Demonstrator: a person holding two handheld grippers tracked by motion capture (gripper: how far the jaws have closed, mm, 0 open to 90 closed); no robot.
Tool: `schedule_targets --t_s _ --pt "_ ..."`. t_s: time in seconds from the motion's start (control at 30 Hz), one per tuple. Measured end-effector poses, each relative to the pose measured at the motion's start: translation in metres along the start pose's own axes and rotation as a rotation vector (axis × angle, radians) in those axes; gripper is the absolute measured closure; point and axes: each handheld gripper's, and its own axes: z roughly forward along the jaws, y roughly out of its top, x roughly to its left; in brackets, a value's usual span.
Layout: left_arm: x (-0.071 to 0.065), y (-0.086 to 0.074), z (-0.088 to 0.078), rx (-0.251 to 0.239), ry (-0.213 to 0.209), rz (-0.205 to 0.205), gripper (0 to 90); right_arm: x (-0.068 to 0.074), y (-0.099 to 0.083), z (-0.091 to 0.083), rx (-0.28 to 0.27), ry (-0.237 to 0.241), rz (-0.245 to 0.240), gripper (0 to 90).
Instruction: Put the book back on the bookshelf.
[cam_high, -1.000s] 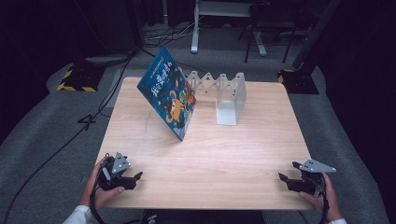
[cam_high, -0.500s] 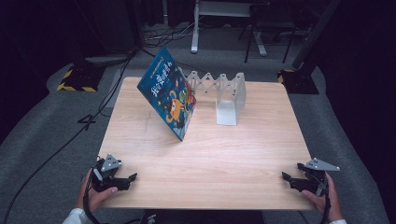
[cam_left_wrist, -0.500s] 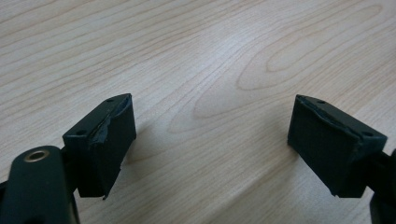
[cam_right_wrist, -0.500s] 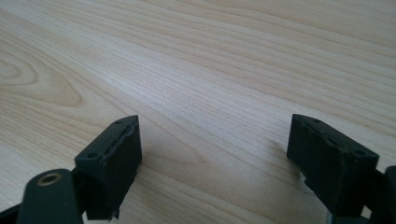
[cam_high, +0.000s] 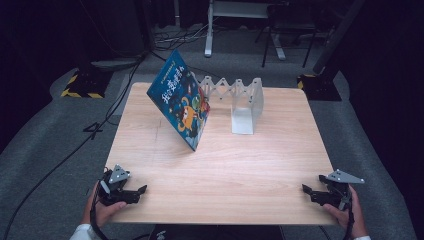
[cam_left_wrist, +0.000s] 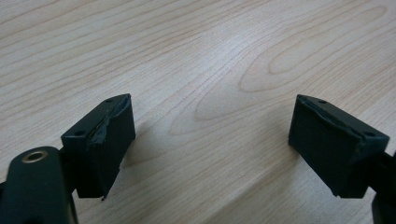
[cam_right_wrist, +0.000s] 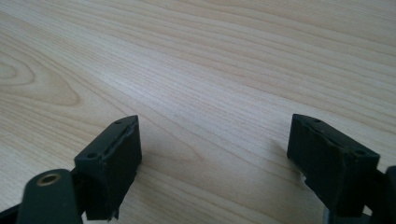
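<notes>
A blue picture book (cam_high: 182, 107) stands tilted at the back of the wooden table (cam_high: 225, 170), leaning on a white folding rack (cam_high: 245, 102). My left gripper (cam_high: 137, 192) rests at the near left corner, held by a hand, jaws pointing right. In the left gripper view my left gripper (cam_left_wrist: 212, 135) is open over bare wood. My right gripper (cam_high: 307, 192) sits at the near right corner, jaws pointing left. Its jaws have just been opening; in the right gripper view the right gripper (cam_right_wrist: 215, 149) is open with nothing between the jaws.
Grey carpet surrounds the table. Black cables (cam_high: 60, 155) run across the floor at left. Yellow-and-black striped bases (cam_high: 80, 85) and a white stand (cam_high: 210, 45) lie behind the table.
The left gripper has edged slightly left toward the table's corner. The right gripper has barely shifted. The book and the rack stay put.
</notes>
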Motion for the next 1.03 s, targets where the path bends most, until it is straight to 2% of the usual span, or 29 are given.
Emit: schedule_targets --t_s 1.03 --pt "0.0010 0.0005 0.0003 0.002 0.017 -0.017 15.0 0.0001 -0.0001 0.0000 0.001 -0.003 0.002 17.4"
